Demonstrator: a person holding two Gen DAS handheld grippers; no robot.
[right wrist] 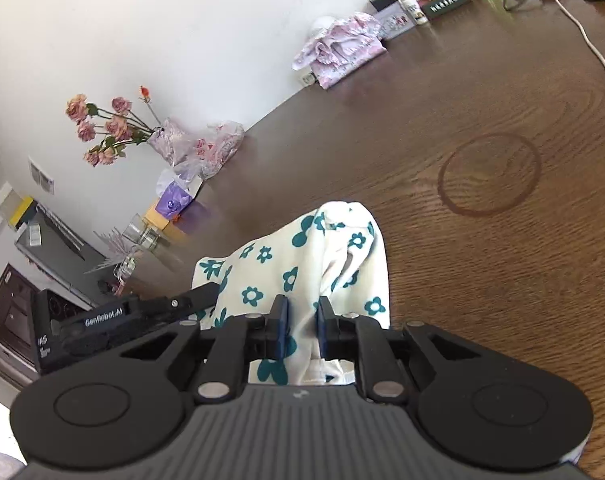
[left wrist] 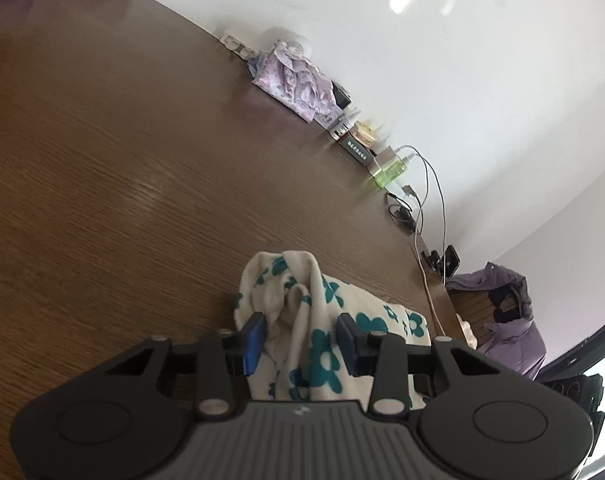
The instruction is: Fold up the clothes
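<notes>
Your left gripper (left wrist: 301, 336) tilts over the table (left wrist: 102, 160), fingers apart around the cloth (left wrist: 322, 320); your right gripper (right wrist: 301, 326) pinches it, with the left at its 9 o'clock.

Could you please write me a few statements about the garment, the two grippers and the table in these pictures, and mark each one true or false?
1. The garment is cream with teal flowers. True.
2. The left gripper is shut tight with nothing between its fingers. False: its fingers stand apart with cloth between them.
3. The right gripper has cloth between its fingers. True.
4. A dark ring mark shows on the wooden table. True.
5. The dried flowers lie on the garment. False: they stand far off by the wall.
</notes>
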